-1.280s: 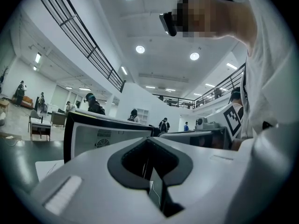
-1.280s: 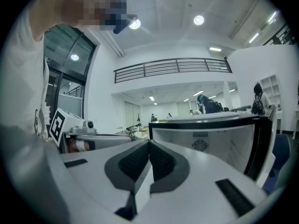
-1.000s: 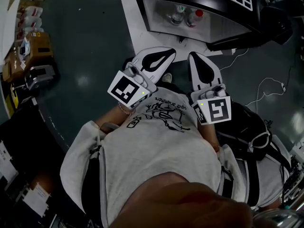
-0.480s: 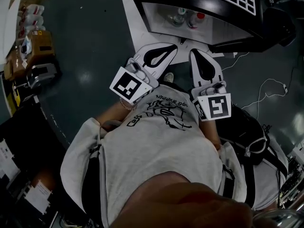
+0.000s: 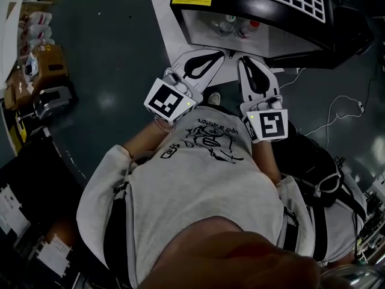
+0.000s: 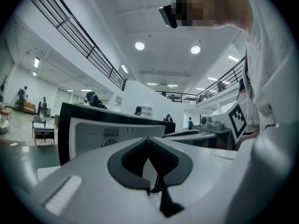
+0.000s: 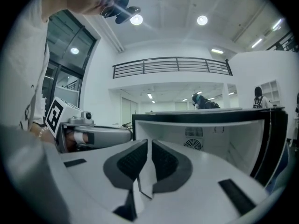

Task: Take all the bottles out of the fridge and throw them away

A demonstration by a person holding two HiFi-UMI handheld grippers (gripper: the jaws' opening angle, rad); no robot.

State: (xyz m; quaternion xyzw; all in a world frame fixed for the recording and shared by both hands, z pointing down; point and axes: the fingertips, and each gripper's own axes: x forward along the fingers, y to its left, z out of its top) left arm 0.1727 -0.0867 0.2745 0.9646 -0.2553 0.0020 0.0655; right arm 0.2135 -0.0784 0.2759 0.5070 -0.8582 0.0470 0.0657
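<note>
1. Dark greenish floor (image 5: 114, 53) all round, with a white sheet (image 5: 163, 17) lying under a small black fridge (image 5: 204, 29) at the top of the head view. The fridge stands open, facing the person.
2. The bottles (image 5: 239, 25) are inside the fridge, bunched near the middle of the compartment. One has a red cap (image 5: 253, 23). I can't get an exact count from up here.
3. The left gripper (image 5: 220, 55) has its jaws closed together with nothing in them. Its tip is just short of the fridge's open front, toward the left side.
4. The right gripper (image 5: 244, 61) is the same deal: pads pressed together with barely a sliver between, and empty. It points into the open box, and its own view shows the round vent (image 7: 193, 144) on the back wall just over the jaws.
5. The two grippers sit side by side, near each other but apart.
6. In both gripper views the grippers' own bodies fill the lower half and block the bottles.
7. Other stuff lying around:
   - cardboard boxes (image 5: 47, 59) and clutter off to the left
   - thin white cables (image 5: 340, 110) on the floor at the right
   - a black bag (image 5: 313, 155) beside the person
   - a shoe tip (image 5: 212, 97) below the grippers
8. The background is a big bright hall with a railed balcony (image 7: 170, 65).
</note>
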